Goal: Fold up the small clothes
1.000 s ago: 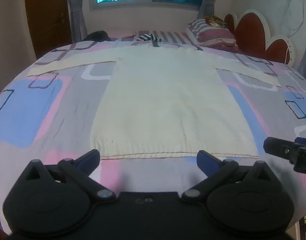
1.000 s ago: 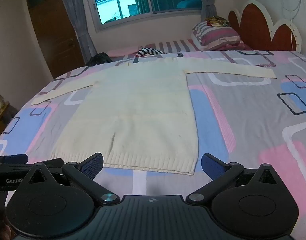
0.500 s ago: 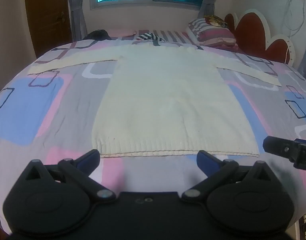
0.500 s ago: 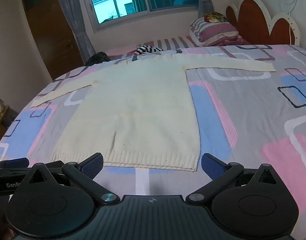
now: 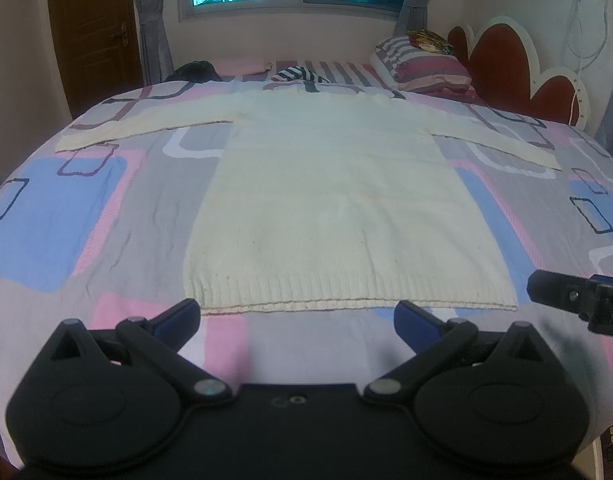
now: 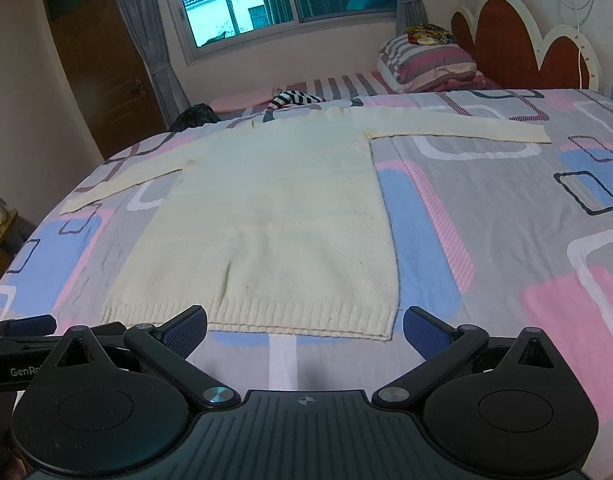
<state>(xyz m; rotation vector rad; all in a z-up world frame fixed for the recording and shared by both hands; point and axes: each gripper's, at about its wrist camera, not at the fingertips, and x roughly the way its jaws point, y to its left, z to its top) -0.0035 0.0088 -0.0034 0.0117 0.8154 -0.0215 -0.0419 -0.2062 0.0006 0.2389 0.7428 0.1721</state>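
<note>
A cream knitted sweater (image 5: 338, 208) lies flat on the bed, sleeves spread to both sides, ribbed hem toward me; it also shows in the right wrist view (image 6: 266, 224). My left gripper (image 5: 296, 318) is open and empty, just short of the hem. My right gripper (image 6: 304, 326) is open and empty, at the hem near its right corner. The right gripper's finger shows at the right edge of the left wrist view (image 5: 578, 296). The left gripper shows at the left edge of the right wrist view (image 6: 18, 332).
The bed has a sheet (image 5: 86, 216) with pink, blue and grey blocks. Striped pillows (image 5: 422, 64) and a red and white headboard (image 5: 510, 64) stand at the back right. A striped garment (image 5: 298, 76) and a dark item (image 5: 194, 70) lie beyond the collar. A brown door (image 6: 102, 68) stands at left.
Both grippers have moved slightly toward the sweater's hem. Both stay open. The sweater has not moved.
</note>
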